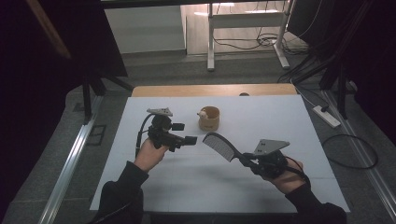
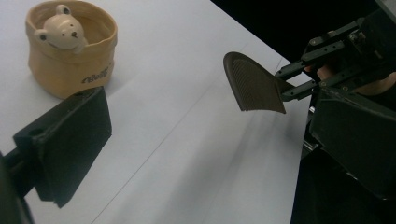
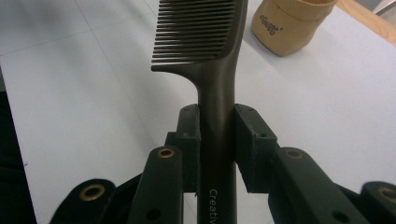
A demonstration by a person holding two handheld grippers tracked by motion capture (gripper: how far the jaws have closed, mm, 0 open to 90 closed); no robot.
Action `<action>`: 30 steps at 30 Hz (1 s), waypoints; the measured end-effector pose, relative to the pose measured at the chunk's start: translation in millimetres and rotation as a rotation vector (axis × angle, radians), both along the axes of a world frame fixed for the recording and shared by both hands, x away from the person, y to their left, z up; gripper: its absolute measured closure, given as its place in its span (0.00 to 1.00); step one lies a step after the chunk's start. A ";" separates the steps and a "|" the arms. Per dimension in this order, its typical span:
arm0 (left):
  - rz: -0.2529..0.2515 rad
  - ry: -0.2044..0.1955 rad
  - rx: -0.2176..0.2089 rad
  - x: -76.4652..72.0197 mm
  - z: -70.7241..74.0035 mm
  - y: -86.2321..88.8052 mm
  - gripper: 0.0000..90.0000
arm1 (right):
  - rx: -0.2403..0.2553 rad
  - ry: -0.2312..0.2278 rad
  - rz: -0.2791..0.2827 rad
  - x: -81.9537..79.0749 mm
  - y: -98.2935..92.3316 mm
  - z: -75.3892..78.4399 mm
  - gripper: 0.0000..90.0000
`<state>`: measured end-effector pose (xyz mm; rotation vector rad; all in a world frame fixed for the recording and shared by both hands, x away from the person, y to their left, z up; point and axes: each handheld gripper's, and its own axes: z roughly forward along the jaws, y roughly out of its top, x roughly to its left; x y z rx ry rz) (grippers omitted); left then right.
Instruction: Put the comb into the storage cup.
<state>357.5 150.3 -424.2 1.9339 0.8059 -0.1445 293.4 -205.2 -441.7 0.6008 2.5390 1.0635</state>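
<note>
L gripper (image 1: 183, 133) held above the white table top (image 1: 187, 186) at its left-centre, pointing right; jaws wide apart, nothing betw them. L gripper view: one black pad (image 2: 70, 140) low left, bare sheet beyond it

Just right & a bit farther back: tan fabric pot (image 1: 209, 118) w/ small bear figure (image 2: 63, 31) peeking over its rim, upright on the sheet, print on its side. Stands apart from both grippers. Nothing betw L gripper & pot

Centre: dark comb (image 1: 222, 146) in the air, off the table, toothed head toward L gripper, near it but not touching. Pot is behind the comb head, well clear

R gripper (image 1: 247, 161) at right-centre, clamped on the comb handle; R gripper view shows both pads (image 3: 252, 140) pressed against the handle either side, teeth (image 3: 194, 32) facing left in that view, white lettering on the handle low down. Pot (image 3: 289, 23) top right there

Beyond the table: wooden edge strip (image 1: 212, 89), a white desk frame (image 1: 243, 28), cables on the floor (image 1: 348, 151), power strip (image 1: 327, 116) at right. Surroundings dark
</note>
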 end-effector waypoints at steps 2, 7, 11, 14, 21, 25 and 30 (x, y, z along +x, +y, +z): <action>-0.004 0.004 -0.005 0.9 0.3 -1.7 0.00 | 0.003 -0.007 0.005 -0.6 0.9 0.1 0.80; -0.018 0.012 -0.014 4.0 1.6 -6.8 0.00 | 0.009 -0.015 0.013 -2.1 3.3 0.5 0.80; -0.032 0.020 -0.021 6.5 2.0 -11.5 0.00 | 0.010 -0.024 0.022 -3.3 5.3 0.8 0.80; -0.039 0.028 -0.025 7.7 2.2 -14.9 0.00 | 0.012 -0.031 0.028 -4.5 6.5 1.3 0.80; -0.058 0.048 -0.036 10.7 1.6 -22.7 0.00 | 0.018 -0.049 0.039 -6.6 9.5 2.2 0.80; -0.071 0.061 -0.041 11.5 0.4 -26.5 0.00 | 0.021 -0.055 0.045 -7.8 11.2 2.6 0.80; -0.087 0.079 -0.061 12.1 -1.2 -30.5 0.00 | 0.029 -0.064 0.053 -9.2 12.3 3.7 0.80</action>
